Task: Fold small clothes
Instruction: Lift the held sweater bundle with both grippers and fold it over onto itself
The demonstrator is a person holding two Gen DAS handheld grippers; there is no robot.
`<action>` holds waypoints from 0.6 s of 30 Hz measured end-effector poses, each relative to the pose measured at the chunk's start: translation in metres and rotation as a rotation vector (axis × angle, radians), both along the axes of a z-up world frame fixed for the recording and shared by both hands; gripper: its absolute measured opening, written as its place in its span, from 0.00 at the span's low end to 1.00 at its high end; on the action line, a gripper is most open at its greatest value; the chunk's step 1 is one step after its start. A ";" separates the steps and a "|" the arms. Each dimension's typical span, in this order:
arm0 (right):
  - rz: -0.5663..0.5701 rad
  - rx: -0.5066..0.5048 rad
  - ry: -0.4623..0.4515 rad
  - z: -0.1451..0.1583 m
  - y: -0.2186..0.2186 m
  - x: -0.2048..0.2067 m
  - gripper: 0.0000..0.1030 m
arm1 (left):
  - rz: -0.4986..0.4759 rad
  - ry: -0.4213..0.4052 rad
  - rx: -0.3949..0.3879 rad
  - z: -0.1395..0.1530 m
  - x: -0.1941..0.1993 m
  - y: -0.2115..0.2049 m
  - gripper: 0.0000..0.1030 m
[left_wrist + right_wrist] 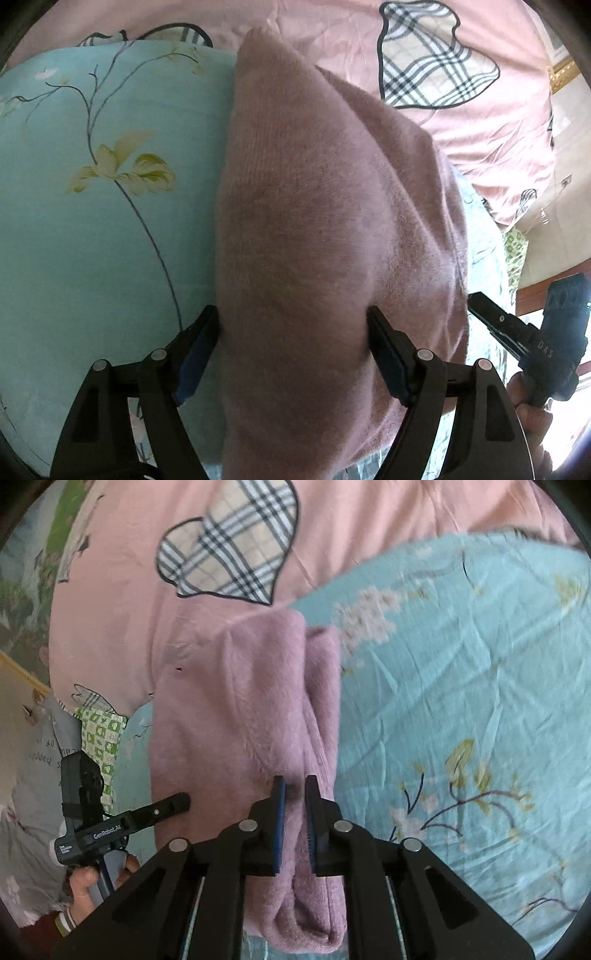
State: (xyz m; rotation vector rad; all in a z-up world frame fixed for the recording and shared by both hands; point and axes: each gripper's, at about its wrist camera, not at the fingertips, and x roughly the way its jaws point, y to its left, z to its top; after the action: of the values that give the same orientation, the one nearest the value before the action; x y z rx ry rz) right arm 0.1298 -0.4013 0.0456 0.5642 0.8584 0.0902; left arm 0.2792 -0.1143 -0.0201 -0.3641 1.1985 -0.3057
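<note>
A fuzzy mauve-pink knit garment (pixel 314 229) lies folded lengthwise on a light blue floral sheet (pixel 92 206). My left gripper (pixel 293 332) is open, its two fingers straddling the near end of the garment. In the right wrist view the same garment (pixel 236 720) shows a doubled fold along its right edge. My right gripper (pixel 294 794) is shut on that folded edge, with cloth pinched between its blue pads. The left gripper also shows in the right wrist view (pixel 173 805), at the garment's left side. The right gripper's body shows at the left wrist view's right edge (pixel 517 332).
A pink quilt with plaid heart patches (pixel 436 55) lies beyond the garment, also in the right wrist view (pixel 229 546). The blue floral sheet (pixel 461 701) spreads to the right. A green patterned cloth (pixel 99 738) and a grey pillow lie at far left.
</note>
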 end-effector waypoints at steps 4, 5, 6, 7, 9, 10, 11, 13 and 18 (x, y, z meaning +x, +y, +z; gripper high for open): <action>0.011 0.008 -0.002 -0.002 0.002 0.013 0.56 | -0.004 0.004 0.008 0.001 0.002 -0.001 0.77; 0.017 0.006 -0.001 -0.004 0.002 0.017 0.56 | -0.005 0.003 0.013 0.001 0.003 -0.002 0.77; 0.024 0.000 0.011 -0.009 0.003 0.024 0.56 | -0.006 0.003 0.019 0.000 0.004 -0.004 0.77; 0.026 -0.005 0.024 -0.013 0.002 0.028 0.56 | -0.007 0.004 0.023 -0.001 0.005 -0.005 0.77; 0.033 0.022 0.054 -0.026 -0.001 0.040 0.56 | -0.003 0.015 0.015 -0.004 0.007 -0.005 0.77; 0.037 0.037 0.057 -0.030 -0.003 0.043 0.56 | 0.002 0.028 -0.001 -0.008 0.009 -0.002 0.77; 0.043 0.050 0.058 -0.033 -0.005 0.046 0.56 | 0.009 0.044 -0.021 -0.012 0.011 0.000 0.77; 0.060 0.078 0.063 -0.040 -0.009 0.053 0.56 | 0.025 0.074 -0.068 -0.023 0.015 0.004 0.77; 0.083 0.204 0.059 -0.051 -0.015 0.057 0.40 | -0.002 0.031 -0.065 -0.022 0.013 0.001 0.62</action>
State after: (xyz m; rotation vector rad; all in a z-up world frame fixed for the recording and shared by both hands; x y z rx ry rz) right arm 0.1865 -0.4165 -0.0053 0.7255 0.9362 0.2394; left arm 0.2926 -0.1134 -0.0423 -0.4248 1.2211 -0.3424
